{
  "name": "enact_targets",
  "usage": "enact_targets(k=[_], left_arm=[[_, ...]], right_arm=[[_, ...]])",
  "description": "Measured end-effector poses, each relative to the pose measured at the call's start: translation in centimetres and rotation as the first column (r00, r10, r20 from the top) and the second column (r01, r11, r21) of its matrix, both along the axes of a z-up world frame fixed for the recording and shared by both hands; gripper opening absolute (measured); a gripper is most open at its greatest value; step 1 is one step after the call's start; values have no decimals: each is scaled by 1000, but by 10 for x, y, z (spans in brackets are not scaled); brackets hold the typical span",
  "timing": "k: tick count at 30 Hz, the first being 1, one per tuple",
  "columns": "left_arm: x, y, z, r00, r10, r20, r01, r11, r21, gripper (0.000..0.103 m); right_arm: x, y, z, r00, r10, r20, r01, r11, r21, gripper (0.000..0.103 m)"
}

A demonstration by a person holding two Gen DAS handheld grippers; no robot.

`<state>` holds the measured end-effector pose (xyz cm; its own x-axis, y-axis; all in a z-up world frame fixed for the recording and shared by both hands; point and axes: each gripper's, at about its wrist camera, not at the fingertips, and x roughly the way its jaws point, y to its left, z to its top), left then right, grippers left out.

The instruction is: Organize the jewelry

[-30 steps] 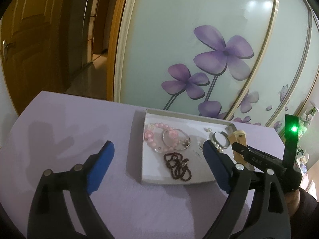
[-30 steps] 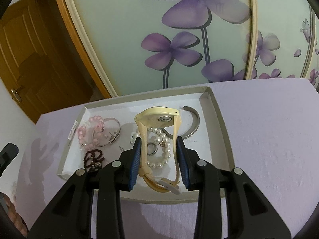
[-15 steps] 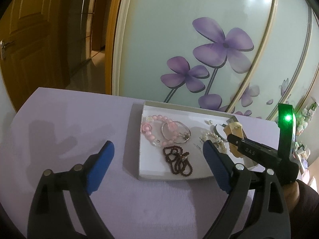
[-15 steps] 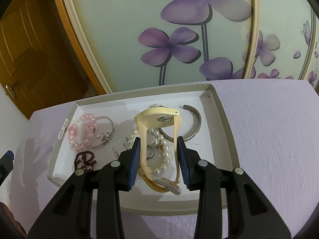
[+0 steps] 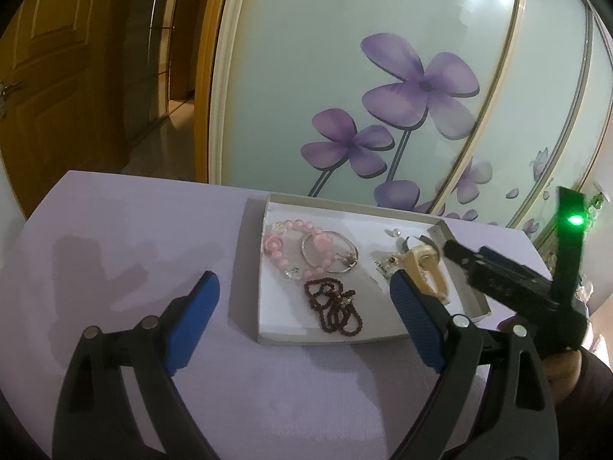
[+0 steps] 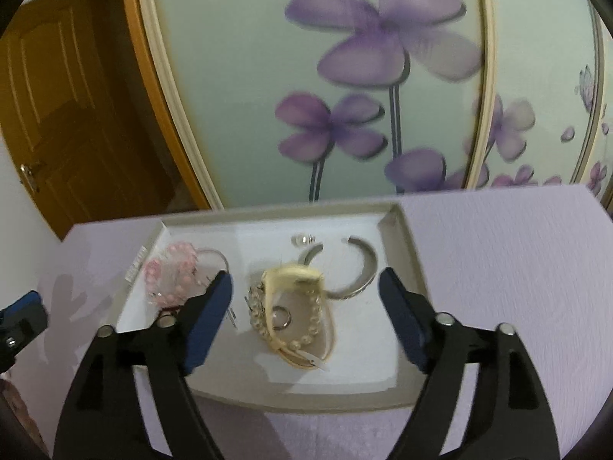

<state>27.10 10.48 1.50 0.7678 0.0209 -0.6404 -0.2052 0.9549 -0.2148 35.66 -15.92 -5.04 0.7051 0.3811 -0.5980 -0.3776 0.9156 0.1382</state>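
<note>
Now right gripper [image 6: 304, 308] jaws just opened wide, gold watch [image 6: 295, 306] released in tray [image 6: 402, 237].

white tray [image 6: 402, 245], lilac cloth [image 6: 498, 268], cream watch [image 6: 295, 280], pink beads [image 5: 283, 237] (dark ones [image 5: 337, 308] perhaps maroon).

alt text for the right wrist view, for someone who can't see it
The right gripper, jaws just opened, hovers over a cream watch lying on a pearl bracelet in a white tray, beside a silver cuff.
</note>
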Motion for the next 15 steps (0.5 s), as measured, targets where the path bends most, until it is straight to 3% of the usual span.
enact_targets(k=[2,5,11,15], left_arm=[[-5,0,1,1000,-3,17,3,1000,-7,95],[-11,-2,3,999,-9,37,9,1000,-14,96],[-26,-10,6,997,-23,73,25,1000,-16,97],[-39,-14,7,996,-21,90,22,1000,-16,97]], right_arm=[[-12,-13,11,999,-17,50,16,1000,27,98],[-28,-28,22,994,-40,101,34,998,58,101],[-62,-45,32,977,-103,188,96,994,45,102],[-79,-50,30,979,-113,172,102,992,68,102]])
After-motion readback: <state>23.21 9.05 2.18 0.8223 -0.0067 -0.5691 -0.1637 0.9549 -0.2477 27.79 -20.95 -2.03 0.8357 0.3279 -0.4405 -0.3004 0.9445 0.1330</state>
